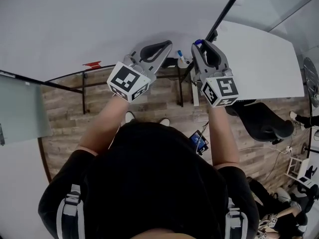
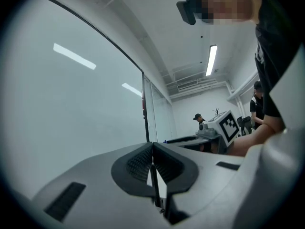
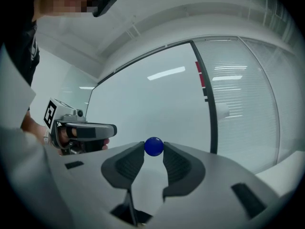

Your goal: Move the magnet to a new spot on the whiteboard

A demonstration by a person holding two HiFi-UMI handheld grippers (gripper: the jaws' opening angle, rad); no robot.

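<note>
Pale whiteboard (image 3: 143,106) fills my view ahead, its dark frame (image 3: 210,113) off to the right. My right tool (image 3: 153,153) is pinched on the blue magnet (image 3: 154,146) at the very tips, nose toward the board; contact I can't confirm. My left tool (image 2: 152,151) is closed on nothing, level alongside. The right forearm reaches straight forward, so the move looks like its job.

The whiteboard (image 1: 89,19) stands at my twelve o'clock. The magnet (image 3: 154,146) sits against it, between the tips of my right tongs (image 3: 153,150). My left tongs (image 1: 165,46) lie at its nine o'clock.
</note>
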